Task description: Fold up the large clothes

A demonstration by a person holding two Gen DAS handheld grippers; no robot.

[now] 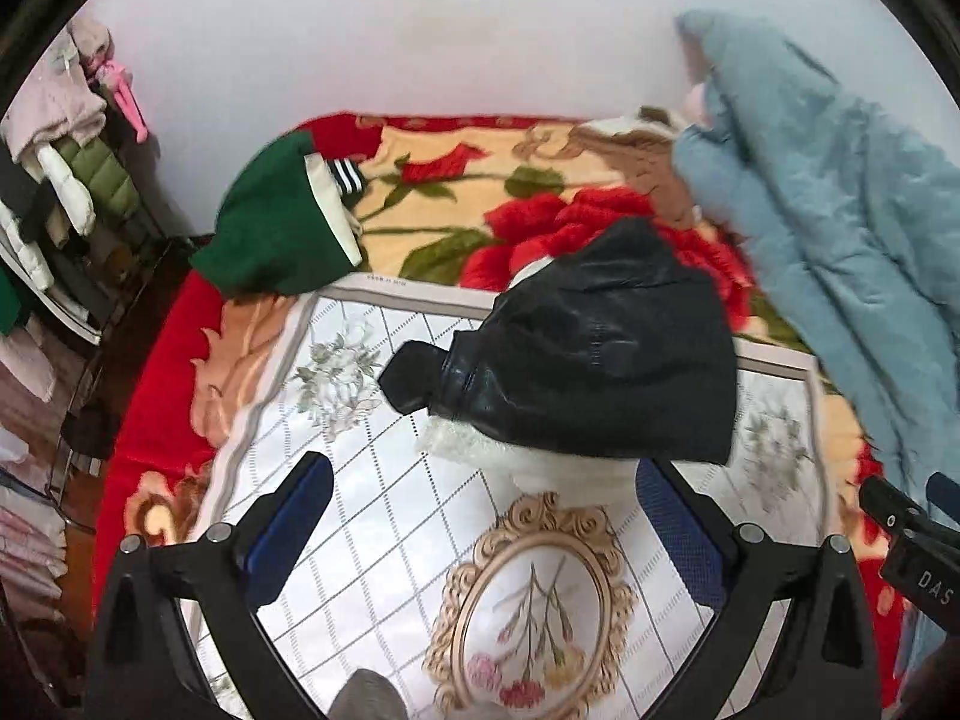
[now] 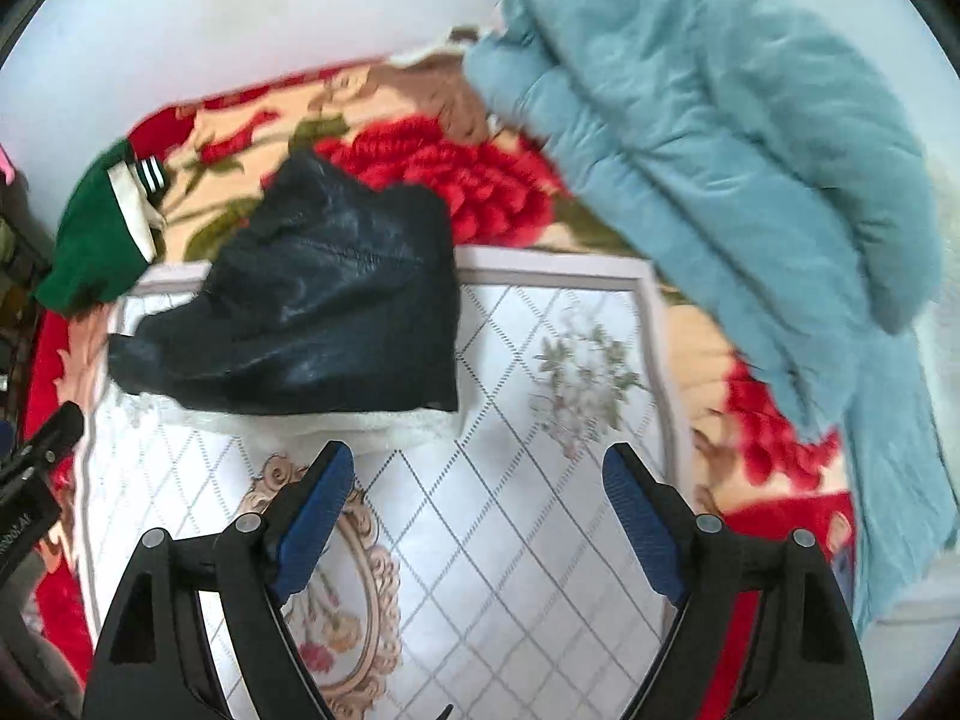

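Observation:
A folded black leather jacket (image 1: pixel 594 360) with white fleece lining lies on a white patterned cloth (image 1: pixel 384 498) spread over the bed. It also shows in the right wrist view (image 2: pixel 324 312). My left gripper (image 1: pixel 483 480) is open and empty, just in front of the jacket's near edge. My right gripper (image 2: pixel 477 468) is open and empty, in front of the jacket's right corner. The right gripper's tip shows at the right edge of the left wrist view (image 1: pixel 900 516). A light blue padded coat (image 2: pixel 720 180) lies crumpled to the right.
A green garment (image 1: pixel 276 228) with white trim lies at the far left of the red floral blanket (image 1: pixel 540 216). Clothes hang on a rack (image 1: pixel 54 180) left of the bed. A plain wall stands behind the bed.

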